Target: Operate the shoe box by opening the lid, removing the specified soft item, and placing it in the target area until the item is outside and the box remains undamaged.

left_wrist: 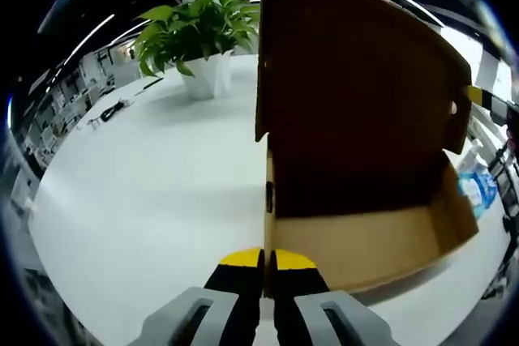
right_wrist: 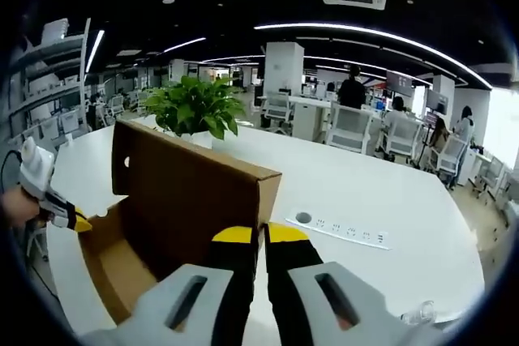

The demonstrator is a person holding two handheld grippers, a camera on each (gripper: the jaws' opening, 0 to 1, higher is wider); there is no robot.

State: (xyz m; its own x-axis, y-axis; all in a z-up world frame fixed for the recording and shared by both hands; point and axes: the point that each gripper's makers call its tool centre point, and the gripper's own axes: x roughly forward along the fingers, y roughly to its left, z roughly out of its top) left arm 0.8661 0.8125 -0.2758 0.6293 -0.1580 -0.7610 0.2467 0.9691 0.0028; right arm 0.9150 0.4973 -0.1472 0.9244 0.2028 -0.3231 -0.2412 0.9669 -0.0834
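A brown cardboard shoe box (left_wrist: pixel 357 242) stands on the white table (left_wrist: pixel 154 200) with its lid (left_wrist: pixel 349 79) raised upright. Inside I see bare cardboard. My left gripper (left_wrist: pixel 268 258) is shut on the box's near end wall, which runs edge-on between the yellow tips. In the right gripper view the left gripper (right_wrist: pixel 79 223) touches the box's (right_wrist: pixel 122 269) left end. My right gripper (right_wrist: pixel 261 234) is shut on the side edge of the lid (right_wrist: pixel 186 176). Its yellow tip (left_wrist: pixel 478 96) shows at the lid's right edge in the left gripper view.
A potted green plant (left_wrist: pixel 199 26) stands behind the box on the table. A white power strip (right_wrist: pixel 340 231) lies to the right, and cables (left_wrist: pixel 105 111) lie at the far left edge. A blue and white packet (left_wrist: pixel 477 188) sits beyond the box. Office chairs and people are further back.
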